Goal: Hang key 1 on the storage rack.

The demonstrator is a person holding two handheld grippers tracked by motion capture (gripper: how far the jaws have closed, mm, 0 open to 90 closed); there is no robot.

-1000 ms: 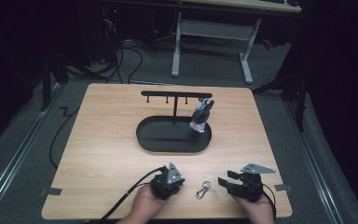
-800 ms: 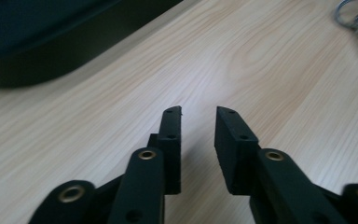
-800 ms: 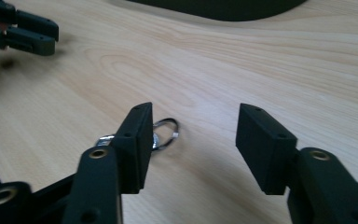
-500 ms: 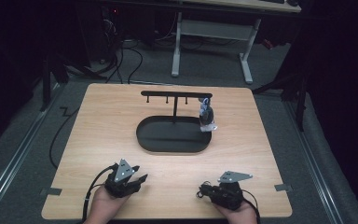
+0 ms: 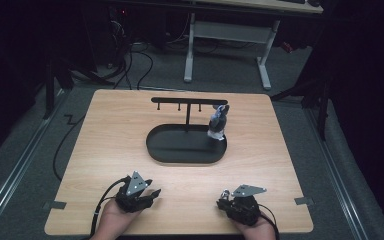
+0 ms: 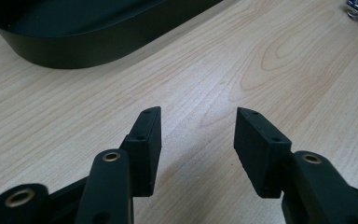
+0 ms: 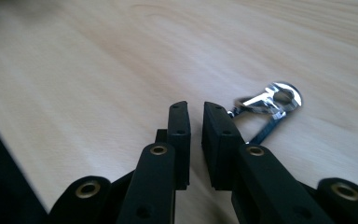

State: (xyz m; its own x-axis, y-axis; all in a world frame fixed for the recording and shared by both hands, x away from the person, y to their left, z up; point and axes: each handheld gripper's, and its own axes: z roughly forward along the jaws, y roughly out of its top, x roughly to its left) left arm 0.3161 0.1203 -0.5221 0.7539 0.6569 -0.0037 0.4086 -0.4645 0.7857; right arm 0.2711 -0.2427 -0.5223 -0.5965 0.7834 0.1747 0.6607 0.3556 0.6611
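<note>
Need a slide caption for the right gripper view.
Right tool nearly shut and empty, low over the wooden table, a metal key ring clip lying just beyond its right jaw.

Both hands rest at the near edge of the table. The left gripper has just been opening, nothing between its jaws; the right gripper has closed to a narrow empty gap.

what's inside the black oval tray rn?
In the black oval tray, the hook stand's post rises from the middle, and a small grey figure keychain hangs over its right end. The rest of the floor looks bare; the spot behind the figure is covered.
</note>
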